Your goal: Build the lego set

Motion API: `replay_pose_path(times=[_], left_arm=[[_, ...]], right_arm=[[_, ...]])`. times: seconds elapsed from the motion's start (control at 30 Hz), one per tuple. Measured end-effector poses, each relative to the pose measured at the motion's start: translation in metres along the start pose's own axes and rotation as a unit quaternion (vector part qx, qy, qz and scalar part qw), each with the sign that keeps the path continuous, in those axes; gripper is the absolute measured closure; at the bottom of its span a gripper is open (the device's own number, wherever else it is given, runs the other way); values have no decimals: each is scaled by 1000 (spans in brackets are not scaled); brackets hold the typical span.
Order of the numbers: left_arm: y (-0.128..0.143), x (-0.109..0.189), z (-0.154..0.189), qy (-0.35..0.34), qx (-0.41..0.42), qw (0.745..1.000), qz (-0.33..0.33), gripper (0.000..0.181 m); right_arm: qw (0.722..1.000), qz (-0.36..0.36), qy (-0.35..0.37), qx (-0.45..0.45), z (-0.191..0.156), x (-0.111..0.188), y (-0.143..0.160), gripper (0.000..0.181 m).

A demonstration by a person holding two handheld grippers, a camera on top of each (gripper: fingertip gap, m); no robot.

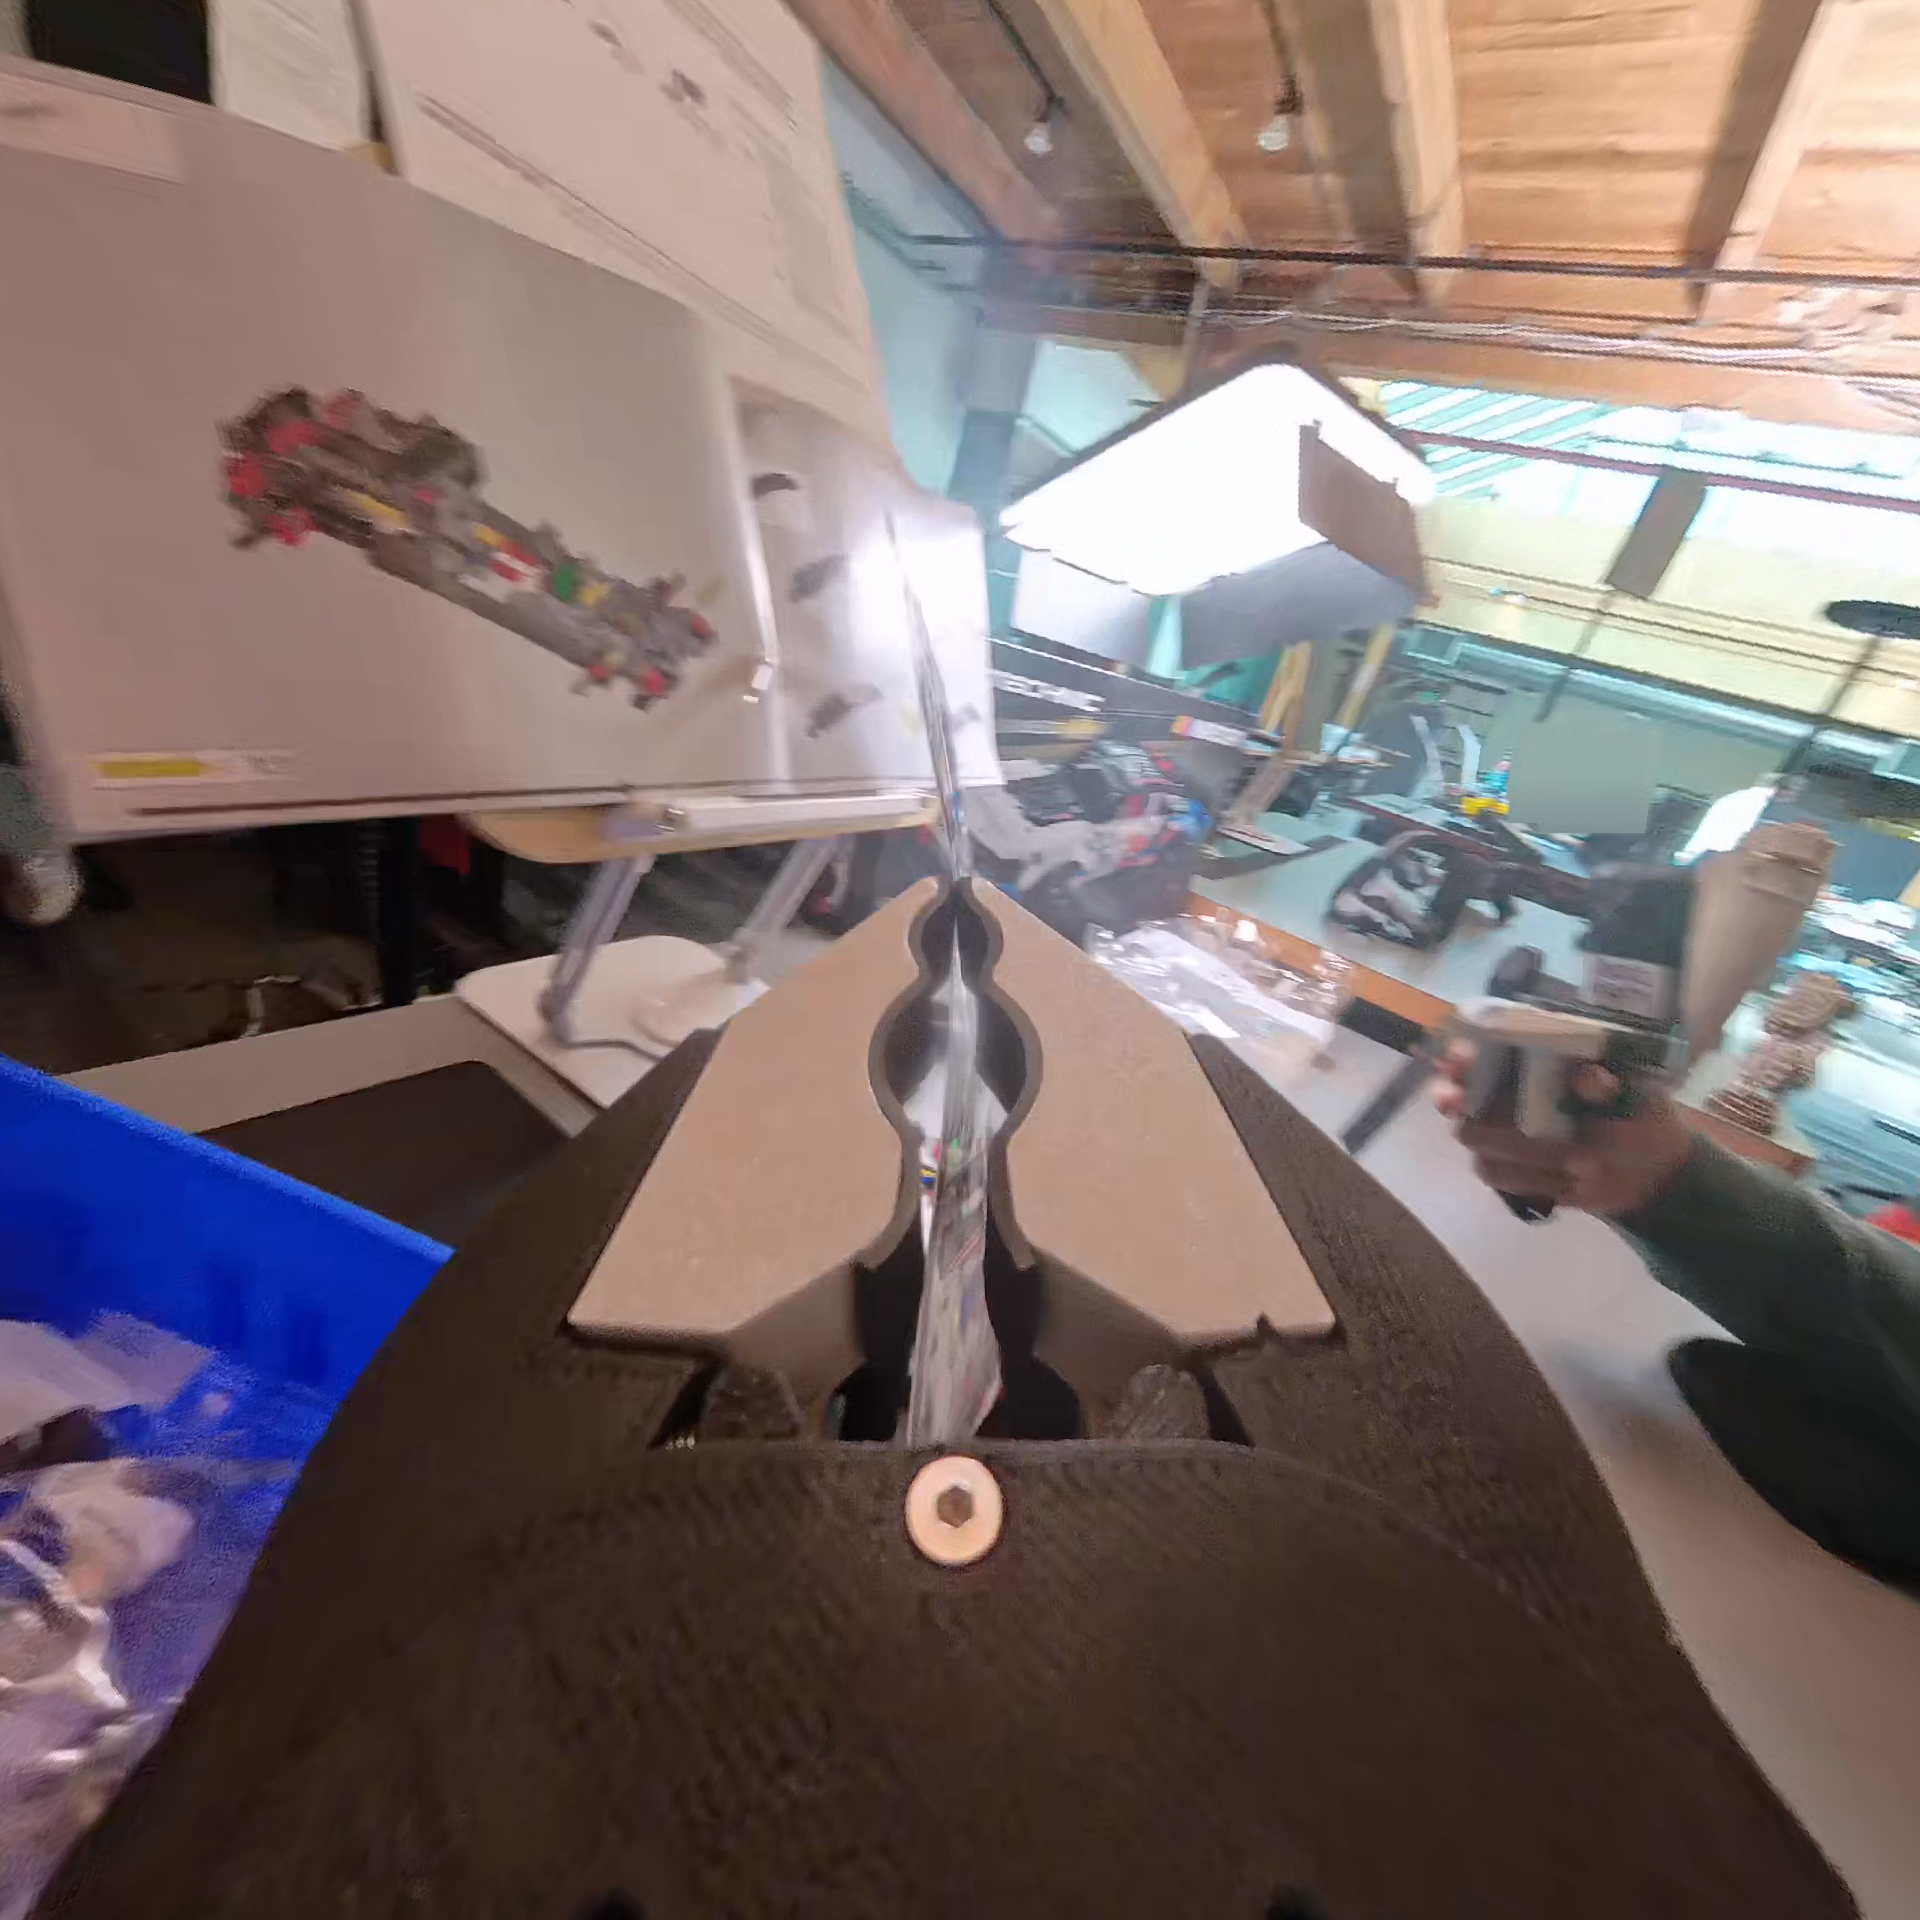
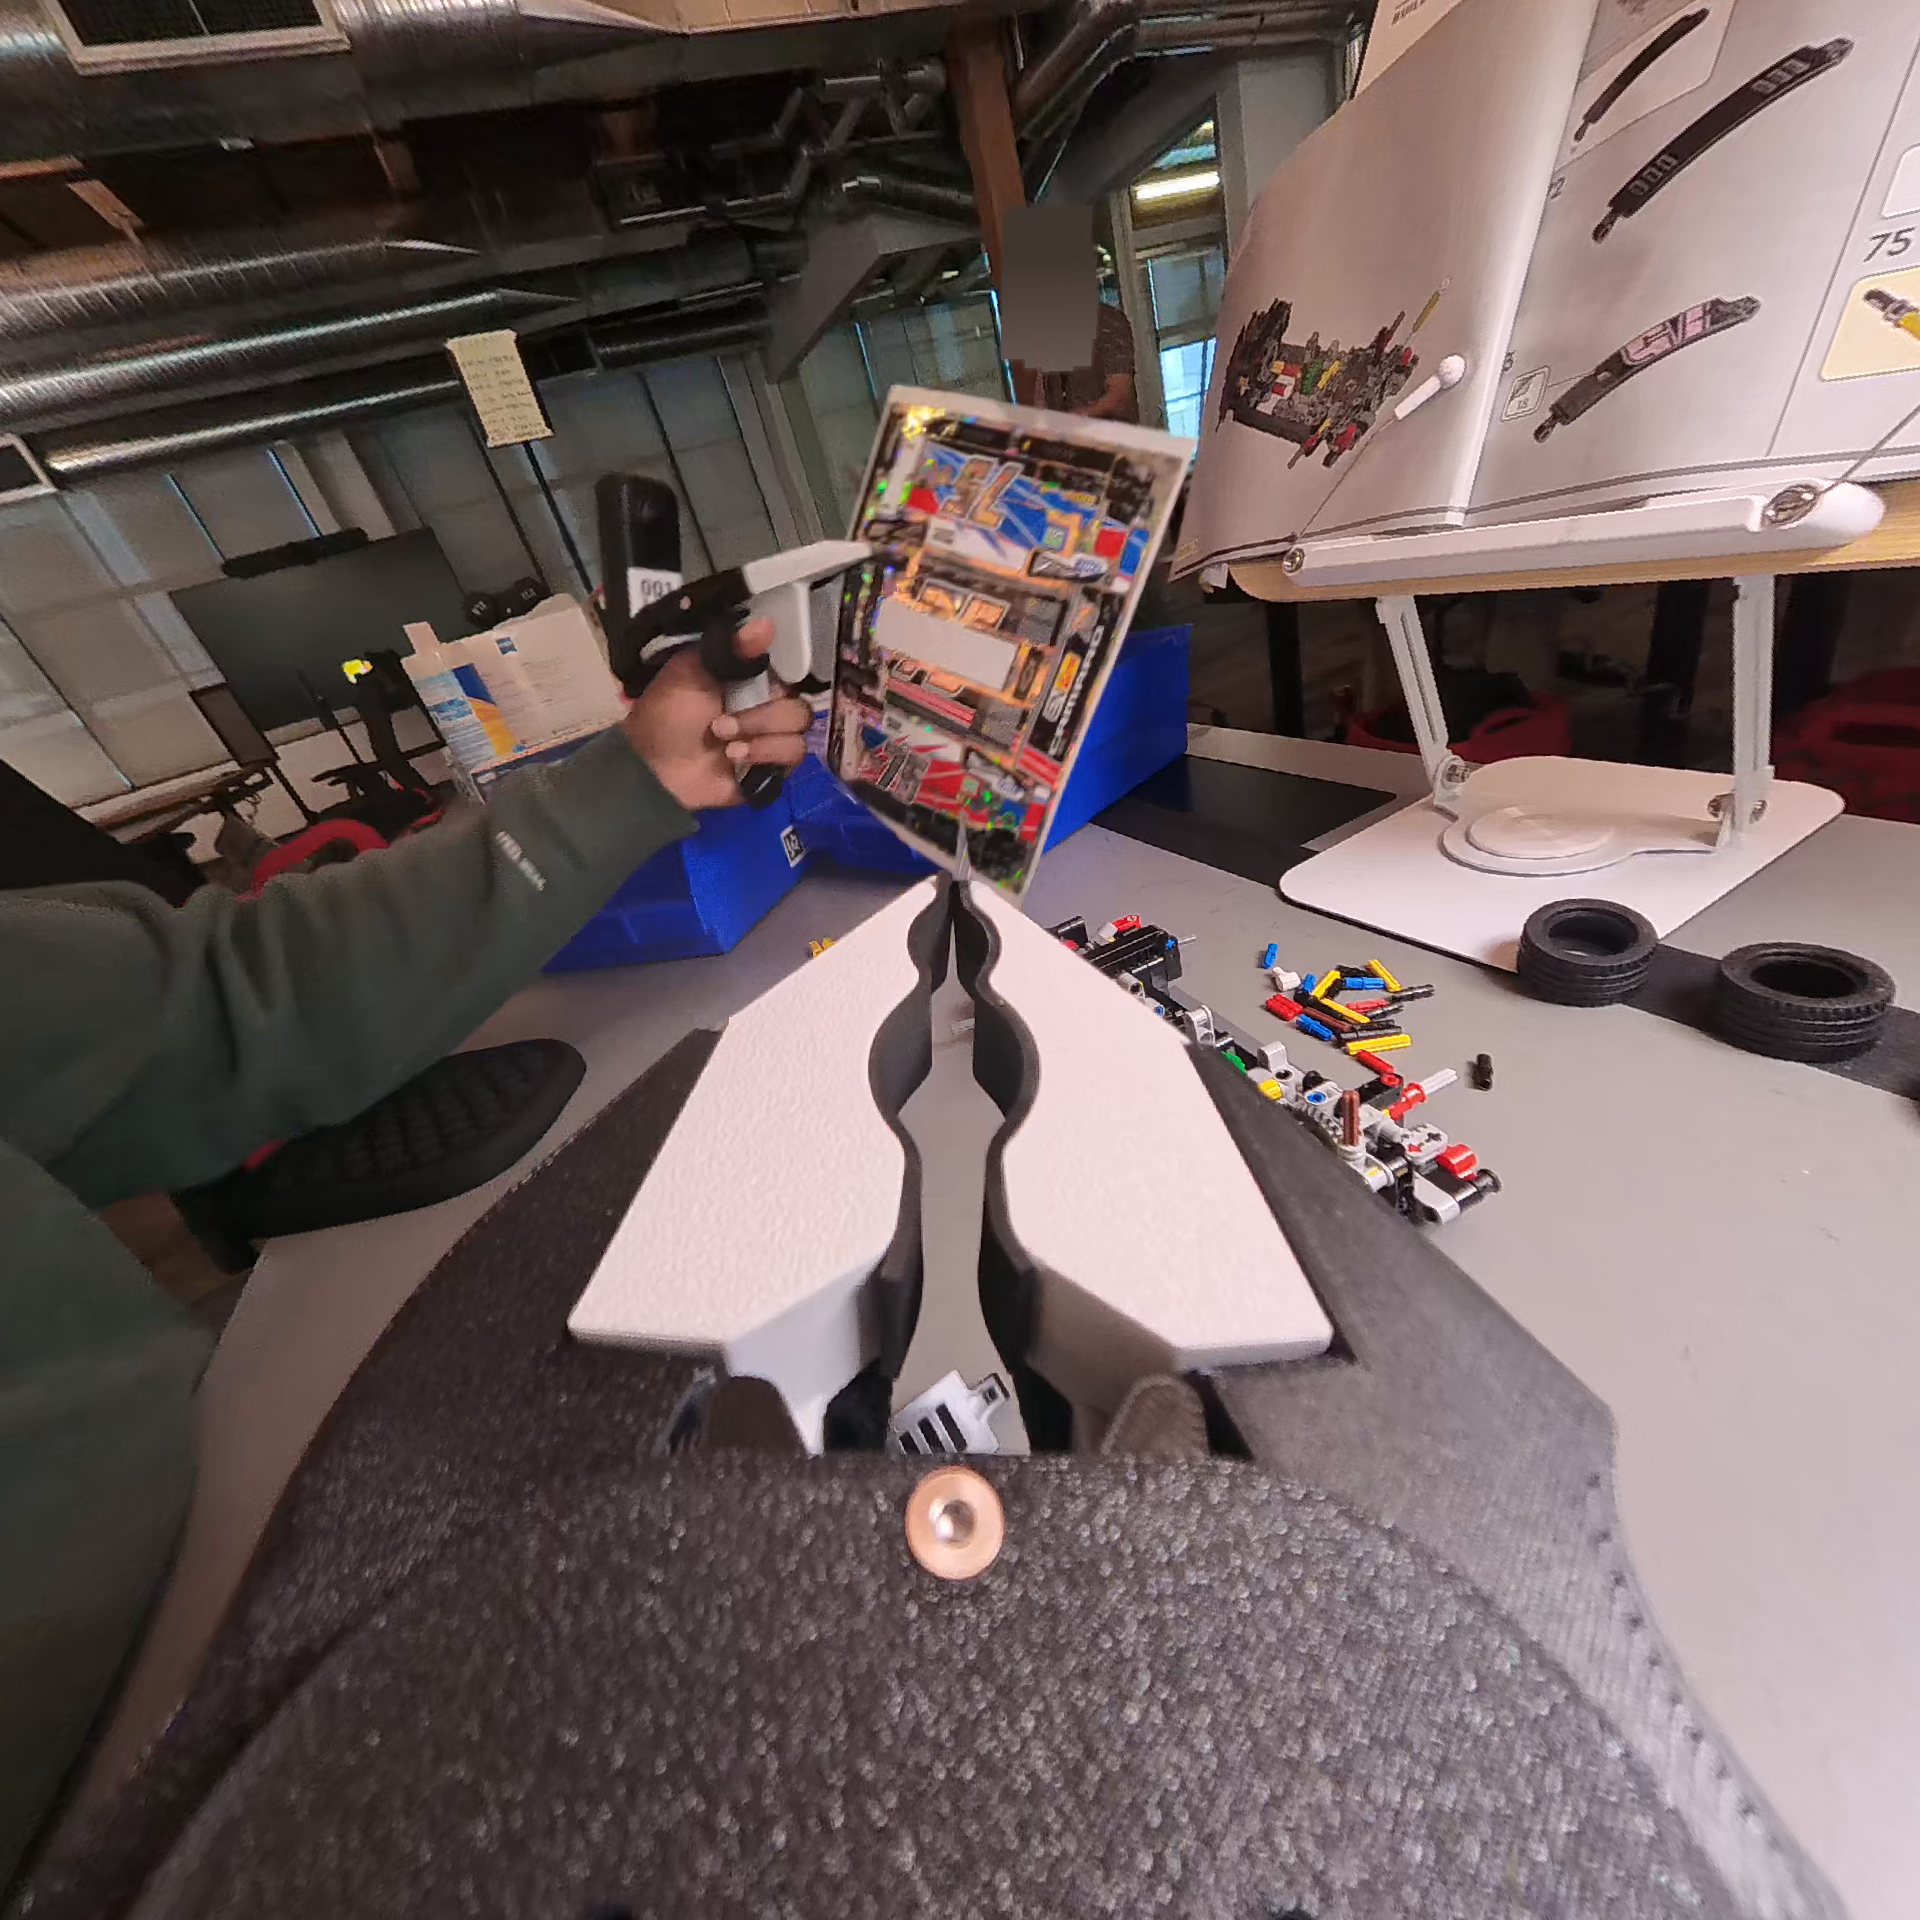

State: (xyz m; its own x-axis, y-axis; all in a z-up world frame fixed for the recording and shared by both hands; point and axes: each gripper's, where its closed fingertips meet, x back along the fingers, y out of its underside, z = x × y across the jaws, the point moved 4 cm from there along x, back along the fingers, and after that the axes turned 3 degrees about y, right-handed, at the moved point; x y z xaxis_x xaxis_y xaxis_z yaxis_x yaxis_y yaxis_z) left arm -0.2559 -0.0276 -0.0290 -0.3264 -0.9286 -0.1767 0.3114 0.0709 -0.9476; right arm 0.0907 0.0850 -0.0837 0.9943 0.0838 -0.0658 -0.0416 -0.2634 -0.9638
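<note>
Above grey table (image 2: 1662,1351), left gripper (image 1: 958,894) clamps sticker sheet (image 2: 997,644).

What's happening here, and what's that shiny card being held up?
A person is building a Lego set with a handheld gripper in each hand. The left gripper is clamped on a glossy sticker sheet, held up in the air. The right gripper is shut, its tips at the sheet's lower edge. On the grey table lie the part-built chassis, loose coloured pins and two tyres. An instruction booklet stands open on a stand.
</note>
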Motion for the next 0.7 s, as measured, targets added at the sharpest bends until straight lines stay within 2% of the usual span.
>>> replay_pose_path(times=[0.1, 0.23, 0.33, 0.43, 0.53, 0.6, 0.7], left_arm=[[5, -21, -50, -87, 26, 995, -39, 181], [47, -40, -106, -204, 56, 971, -113, 181], [54, -51, -120, -272, -6, 951, -150, 181], [61, -61, -130, -330, -105, 908, -237, 181], [69, -68, -135, -355, -180, 864, -310, 179], [72, -72, -136, -354, -210, 846, -339, 160], [67, -70, -133, -358, -227, 835, -349, 140]], right_arm=[[1000, -5, -1, -1, 1, -1, 3, 181], [1000, -11, -1, -1, 2, -2, 6, 181], [1000, -12, 1, -2, 5, -1, 7, 181], [1000, -13, 1, -8, 8, -1, 8, 181], [1000, -14, 1, -8, 8, 0, 9, 181], [1000, -15, 2, -4, 8, 0, 8, 181], [1000, -14, 2, 0, 7, 0, 8, 181]])
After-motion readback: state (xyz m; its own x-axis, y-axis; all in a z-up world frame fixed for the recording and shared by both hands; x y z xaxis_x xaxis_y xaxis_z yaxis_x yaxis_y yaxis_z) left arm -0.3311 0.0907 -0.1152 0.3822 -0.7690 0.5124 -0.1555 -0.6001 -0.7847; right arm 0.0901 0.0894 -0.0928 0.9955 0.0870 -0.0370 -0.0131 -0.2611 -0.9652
